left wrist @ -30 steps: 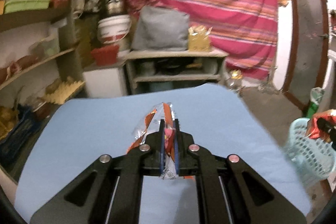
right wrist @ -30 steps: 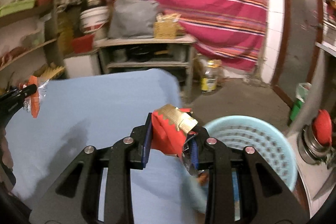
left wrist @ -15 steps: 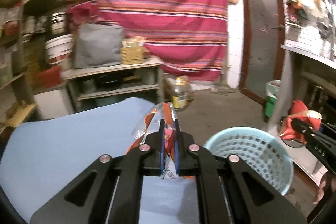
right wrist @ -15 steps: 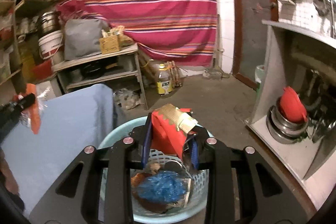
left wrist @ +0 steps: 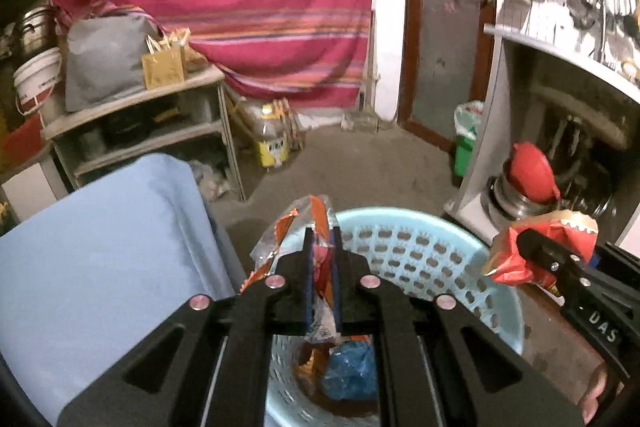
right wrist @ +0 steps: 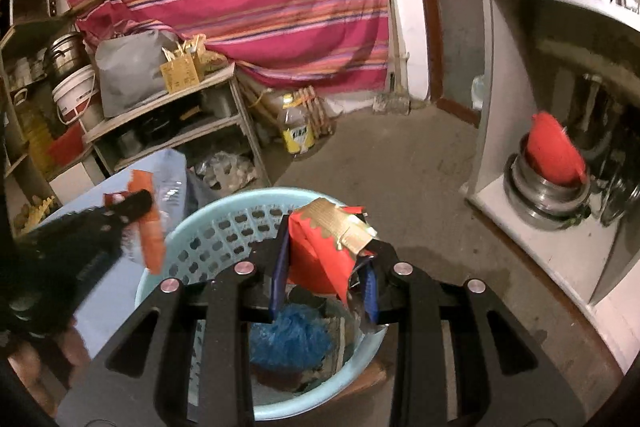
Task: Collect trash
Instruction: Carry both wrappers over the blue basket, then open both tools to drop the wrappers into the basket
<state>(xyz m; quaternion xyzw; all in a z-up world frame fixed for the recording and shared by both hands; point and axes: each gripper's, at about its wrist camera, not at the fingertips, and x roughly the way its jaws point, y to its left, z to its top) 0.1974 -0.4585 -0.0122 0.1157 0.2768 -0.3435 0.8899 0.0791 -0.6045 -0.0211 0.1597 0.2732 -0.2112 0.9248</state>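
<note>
- Both grippers had swung off the blue table (left wrist: pixel 100 247) to hang over the basket (left wrist: pixel 420 247) at lower centre.
- Left gripper (left wrist: pixel 322 239) pinched an orange wrapper (left wrist: pixel 318 211); right gripper (right wrist: pixel 324 251) pinched a red packet (right wrist: pixel 316 247).
- Best released only while squarely above the opening, so neither light piece drifts out.

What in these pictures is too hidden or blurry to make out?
- Basket contents: in both views the tools cover most of the inside; only a blue plastic wad is clear.
- Orange wrapper print: left view, squeezed between the jaws, unreadable.
- Left gripper: right view, motion-blurred.
- Red packet lower part: right view, hidden behind the jaws.
</note>
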